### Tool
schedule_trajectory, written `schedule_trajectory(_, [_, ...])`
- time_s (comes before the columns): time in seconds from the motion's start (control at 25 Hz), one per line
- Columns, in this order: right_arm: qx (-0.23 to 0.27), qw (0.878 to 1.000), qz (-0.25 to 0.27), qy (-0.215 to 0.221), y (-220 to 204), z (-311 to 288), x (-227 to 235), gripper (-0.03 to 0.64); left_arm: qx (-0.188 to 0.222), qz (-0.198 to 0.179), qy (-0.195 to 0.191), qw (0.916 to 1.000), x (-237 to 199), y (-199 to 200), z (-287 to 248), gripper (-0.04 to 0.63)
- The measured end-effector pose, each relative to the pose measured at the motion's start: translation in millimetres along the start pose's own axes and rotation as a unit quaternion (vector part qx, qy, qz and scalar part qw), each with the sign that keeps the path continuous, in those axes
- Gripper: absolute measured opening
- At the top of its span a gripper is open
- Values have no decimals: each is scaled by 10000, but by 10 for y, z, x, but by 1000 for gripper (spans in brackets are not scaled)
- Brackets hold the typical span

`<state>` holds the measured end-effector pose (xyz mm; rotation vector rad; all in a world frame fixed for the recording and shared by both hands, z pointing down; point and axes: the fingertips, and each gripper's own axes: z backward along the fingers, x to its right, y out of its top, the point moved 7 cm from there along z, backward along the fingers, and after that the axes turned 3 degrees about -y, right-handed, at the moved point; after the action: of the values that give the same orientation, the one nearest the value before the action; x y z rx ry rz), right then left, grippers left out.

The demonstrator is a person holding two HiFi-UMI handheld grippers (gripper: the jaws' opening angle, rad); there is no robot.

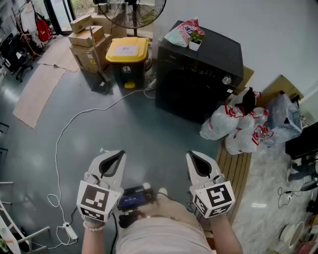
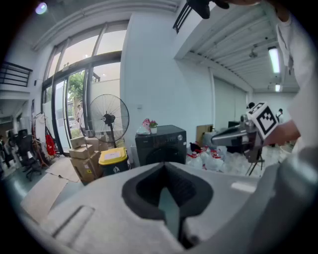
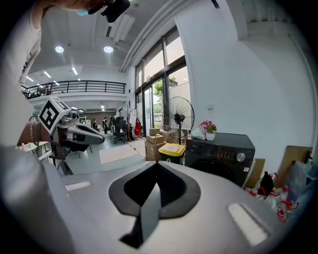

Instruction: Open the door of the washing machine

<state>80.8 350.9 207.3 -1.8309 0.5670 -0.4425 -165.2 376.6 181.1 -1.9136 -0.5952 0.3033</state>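
Washing machine (image 1: 198, 74) sits well ahead of the 2 grippers: a black box against the wall, between a yellow-lidded bin (image 1: 128, 62) and a pile of white plastic bags (image 1: 238, 126). Its door (image 3: 218, 166) faces the room and looks flush and shut in the right gripper view. A pink bag (image 1: 181, 32) and a small potted plant (image 1: 195, 42) sit on its top. Left gripper (image 1: 112, 158): jaws clenched together, nothing between them. Right gripper (image 1: 199, 161): same, pinched closed and empty. Both are held low near the person's waist, side by side but apart, aimed at the machine and tipped slightly down, with grey floor (image 1: 134, 129) between them and it. Neither touches anything. A fan (image 1: 131, 12) stands behind the bin, cardboard boxes (image 1: 87, 42) sit to its left, and a white cable (image 1: 74, 124) snakes across the floor.
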Motion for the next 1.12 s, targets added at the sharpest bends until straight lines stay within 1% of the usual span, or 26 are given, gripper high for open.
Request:
schedule_trajectory(0.52, [-84,10000,-12,-41,-31,-24,16,3,-3,13,-100,9999,-19,-13,-87,-7])
schedule_trajectory(0.64, [-90,9999,-58,-80,-32,-36,8,3,21,95,-80,9999,-49,-23,-81,-6])
schedule_trajectory(0.8, [-90,9994,-309,-121,-27,-54,19,3,38,210,-35,9998,-84,-25,-85,-6])
schedule_trajectory(0.92, [-134,9995,-257,-155,-45,-75,18,5,27,259,-110,9996,-88,-33,-116,-5])
schedule_trajectory(0.96, [-148,9994,-259,-173,-45,-78,9,6,18,259,-151,9995,-90,-34,-122,9])
schedule_trajectory(1.0, [-161,9993,-276,-198,-41,-78,0,7,4,252,-190,9995,-92,-33,-126,45])
schedule_trajectory(1.04, [-170,9992,-301,-217,-35,-78,-10,12,-6,241,-219,9995,-97,-30,-129,54])
schedule_trajectory(1.12, [-156,9990,-348,-228,-32,-87,-23,68,2,231,-248,9994,-117,-24,-140,72])
